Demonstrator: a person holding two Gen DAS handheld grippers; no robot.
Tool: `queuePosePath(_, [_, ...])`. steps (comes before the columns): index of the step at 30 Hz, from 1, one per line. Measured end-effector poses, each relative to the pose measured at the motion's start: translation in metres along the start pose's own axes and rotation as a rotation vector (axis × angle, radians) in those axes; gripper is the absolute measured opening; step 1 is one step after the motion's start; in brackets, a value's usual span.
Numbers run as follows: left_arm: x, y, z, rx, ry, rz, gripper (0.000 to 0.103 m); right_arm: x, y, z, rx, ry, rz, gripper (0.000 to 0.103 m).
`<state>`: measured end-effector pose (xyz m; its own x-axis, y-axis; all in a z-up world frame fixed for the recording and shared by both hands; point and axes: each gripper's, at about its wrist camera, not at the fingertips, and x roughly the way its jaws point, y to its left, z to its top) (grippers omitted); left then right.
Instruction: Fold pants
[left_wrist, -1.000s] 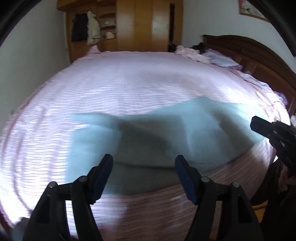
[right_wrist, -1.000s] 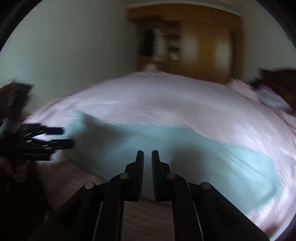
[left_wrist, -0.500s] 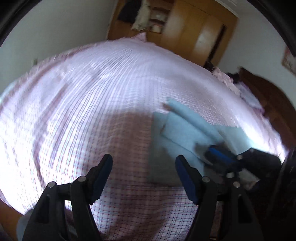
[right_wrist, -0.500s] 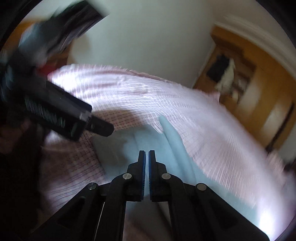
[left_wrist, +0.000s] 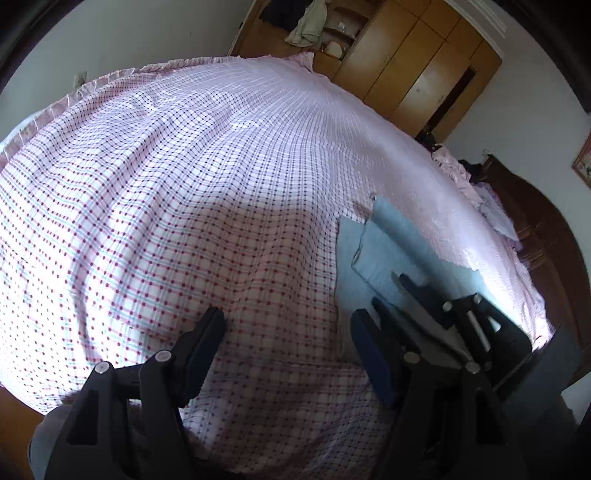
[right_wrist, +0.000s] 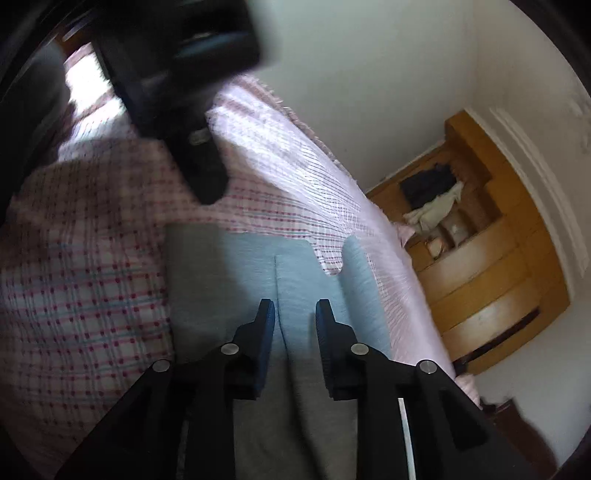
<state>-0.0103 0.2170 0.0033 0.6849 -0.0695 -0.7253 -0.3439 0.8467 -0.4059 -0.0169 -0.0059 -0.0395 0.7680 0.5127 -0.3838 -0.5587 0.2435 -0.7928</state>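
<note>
- The light blue cotton pants (right_wrist: 295, 273) now lie as a compact folded stack on the bed's pink-and-white checked cover (left_wrist: 184, 206), near the bed's edge closest to the person; a second ago they were spread long across that cover.
- One narrow strip of the pants sticks out past the stack on the side toward the tall wooden wardrobe (right_wrist: 491, 258), so the layers are not quite flush.
- The right tool (right_wrist: 294, 317) has just been opening: a second ago its jaws were pressed together, and now a small gap shows between the blue pads (right_wrist: 266, 332). No cloth is pinched there; the fold lies beneath them, and a seam line runs out from under the gap.
- The left tool (left_wrist: 288, 339) is wide open and empty, over bare checked cover beside the stack, away from the dark wooden headboard (left_wrist: 546, 236). It has swung off the pants, which filled its view a second ago.
- In the left wrist view the right tool sits on the near end of the stack.
- Judgement: a fold has just been laid and let go. What likely remains is tidying the stray strip, and perhaps one more fold.
</note>
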Motion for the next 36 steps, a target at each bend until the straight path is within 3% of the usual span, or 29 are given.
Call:
queuePosePath(4, [0.0, -0.001, 0.001, -0.004, -0.005, -0.007, 0.075, 0.006, 0.012, 0.001, -0.072, 0.0, -0.03, 0.016])
queuePosePath(13, [-0.007, 0.01, 0.001, -0.03, -0.014, -0.035, 0.075, 0.008, 0.008, 0.012, -0.013, 0.015, 0.042, 0.0])
queuePosePath(19, [-0.008, 0.011, -0.001, -0.043, -0.014, -0.041, 0.075, -0.016, -0.011, 0.01, 0.074, -0.01, 0.043, 0.0])
queuePosePath(23, [-0.01, 0.01, -0.002, -0.043, -0.015, -0.041, 0.075, -0.006, -0.001, 0.01, 0.01, 0.032, 0.091, 0.0])
queuePosePath(27, [-0.012, 0.011, -0.003, -0.052, -0.012, -0.045, 0.075, 0.002, 0.006, 0.003, -0.019, 0.051, 0.044, 0.0])
queuePosePath(28, [-0.012, 0.011, -0.004, -0.055, -0.012, -0.047, 0.075, 0.002, 0.007, 0.004, -0.024, 0.052, 0.026, 0.0])
queuePosePath(31, [-0.013, 0.011, -0.003, -0.058, -0.014, -0.044, 0.075, 0.006, 0.006, 0.004, -0.042, 0.05, -0.021, 0.017])
queuePosePath(36, [-0.012, 0.004, -0.004, -0.039, -0.014, -0.024, 0.075, 0.009, 0.001, 0.002, -0.049, 0.036, -0.02, 0.018])
